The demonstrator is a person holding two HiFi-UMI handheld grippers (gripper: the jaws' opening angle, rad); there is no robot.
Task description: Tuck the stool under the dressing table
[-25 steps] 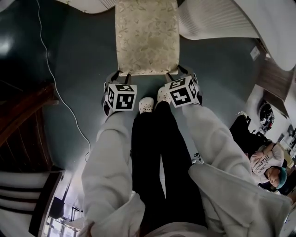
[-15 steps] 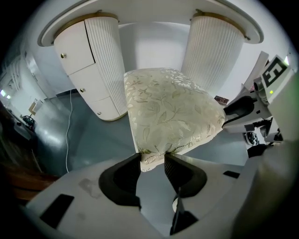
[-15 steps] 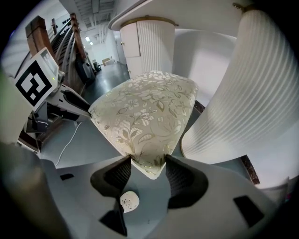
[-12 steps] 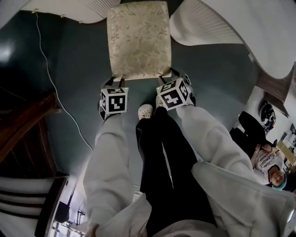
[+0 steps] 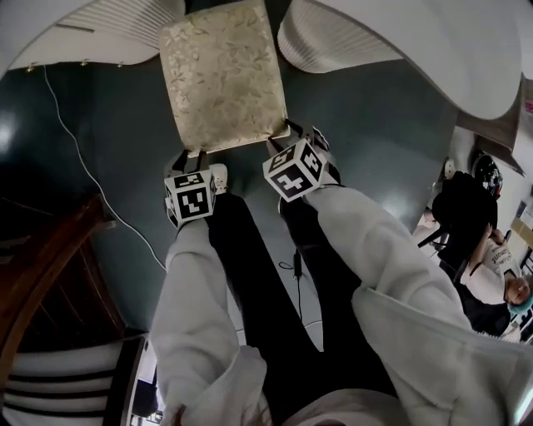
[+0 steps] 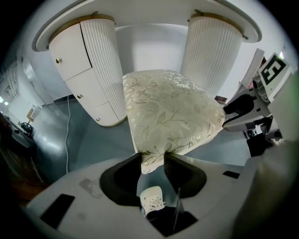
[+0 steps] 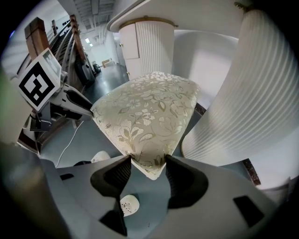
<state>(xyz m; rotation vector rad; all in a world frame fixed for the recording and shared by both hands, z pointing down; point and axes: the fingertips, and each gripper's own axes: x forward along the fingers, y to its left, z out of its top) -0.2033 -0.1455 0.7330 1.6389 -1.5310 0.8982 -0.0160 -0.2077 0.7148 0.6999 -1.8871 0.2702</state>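
Note:
The stool (image 5: 221,79) has a cream floral cushion and stands on the dark floor, its far end between the dressing table's two white fluted pedestals (image 5: 125,21) (image 5: 333,33). My left gripper (image 5: 190,156) is shut on the cushion's near left corner. In the left gripper view its jaws pinch that corner of the stool (image 6: 168,112) at the left gripper (image 6: 152,161), having just been closing on it. My right gripper (image 5: 291,133) is shut on the near right corner. The right gripper view shows the stool (image 7: 147,112) squeezed at the right gripper (image 7: 148,168).
A white cable (image 5: 75,141) trails over the floor at the left. Dark wooden stairs (image 5: 42,274) rise at the lower left. A person (image 5: 491,274) sits at the right edge. My white shoe (image 5: 218,176) is just behind the left gripper.
The head view has swung, so the stool and both grippers now sit further left and tilted. My feet have shifted apart. Both grippers stay on the cushion's corners.

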